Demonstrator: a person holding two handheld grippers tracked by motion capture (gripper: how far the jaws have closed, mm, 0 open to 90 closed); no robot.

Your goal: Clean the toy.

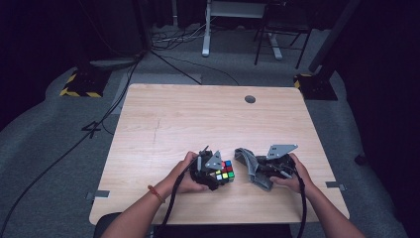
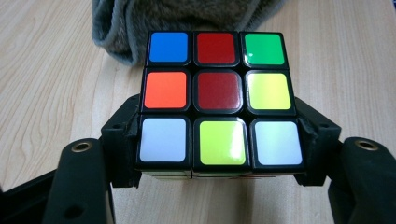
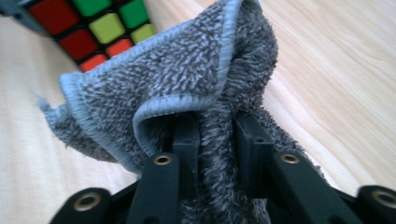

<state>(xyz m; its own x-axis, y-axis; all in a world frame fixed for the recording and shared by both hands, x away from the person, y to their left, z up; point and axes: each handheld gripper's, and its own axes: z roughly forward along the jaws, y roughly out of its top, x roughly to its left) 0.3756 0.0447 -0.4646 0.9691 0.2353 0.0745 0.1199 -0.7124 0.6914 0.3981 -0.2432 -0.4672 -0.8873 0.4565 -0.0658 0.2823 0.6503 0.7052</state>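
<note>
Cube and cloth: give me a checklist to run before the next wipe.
1. Cube clamped in left gripper: ok, jaws press both its sides.
2. Cloth between the right gripper jaws: ok.
3. Right grip firm on cloth: cannot tell, jaws look slack around it.
4. Cloth touching cube: not ok, a gap shows in the high view.
5. Cube face turned toward cloth: ok.
6. Table free around both: ok.

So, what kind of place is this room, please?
Probably a lab or recording studio, not a home. A bare wooden table stands on grey carpet, dark curtains hang around it, cables trail across the floor, and stand bases with yellow-black hazard tape sit at the far corners.
</note>
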